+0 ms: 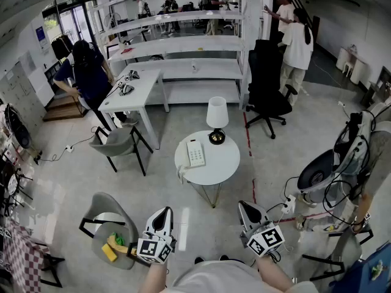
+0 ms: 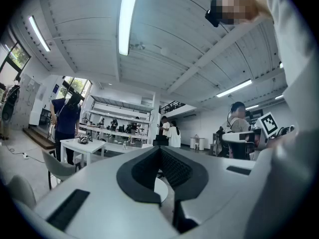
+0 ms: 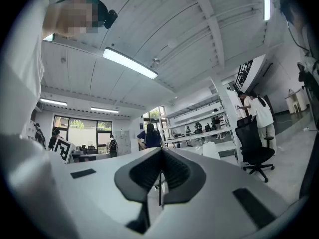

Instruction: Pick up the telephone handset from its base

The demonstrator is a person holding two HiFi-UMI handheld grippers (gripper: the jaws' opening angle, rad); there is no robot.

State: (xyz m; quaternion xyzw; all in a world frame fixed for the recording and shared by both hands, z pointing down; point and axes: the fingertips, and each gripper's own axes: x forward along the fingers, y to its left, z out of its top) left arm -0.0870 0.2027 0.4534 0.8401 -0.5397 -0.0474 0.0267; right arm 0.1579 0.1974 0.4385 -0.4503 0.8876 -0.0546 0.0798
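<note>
Open floor (image 1: 204, 227) ahead to round table (image 1: 225, 162); lamp (image 1: 216, 116) on far edge, grey chair (image 1: 116, 143) beside left

White telephone (image 1: 195, 153) of smooth plastic, round white table (image 1: 224, 165) whose top looked satin-smooth, white lampshade (image 1: 217, 112) that looked matt and cloth-like, dark lamp base (image 1: 217, 138) that shone glossy, grey floor (image 1: 275, 163) that gleamed, polished.

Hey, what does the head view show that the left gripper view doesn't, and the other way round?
Only the head view: the telephone on the round white table, beside the table lamp. Only the left gripper view: the ceiling strip light, and the left gripper with its jaws pressed shut and nothing between them. Both: the white desk and the person in dark blue beside it.
</note>
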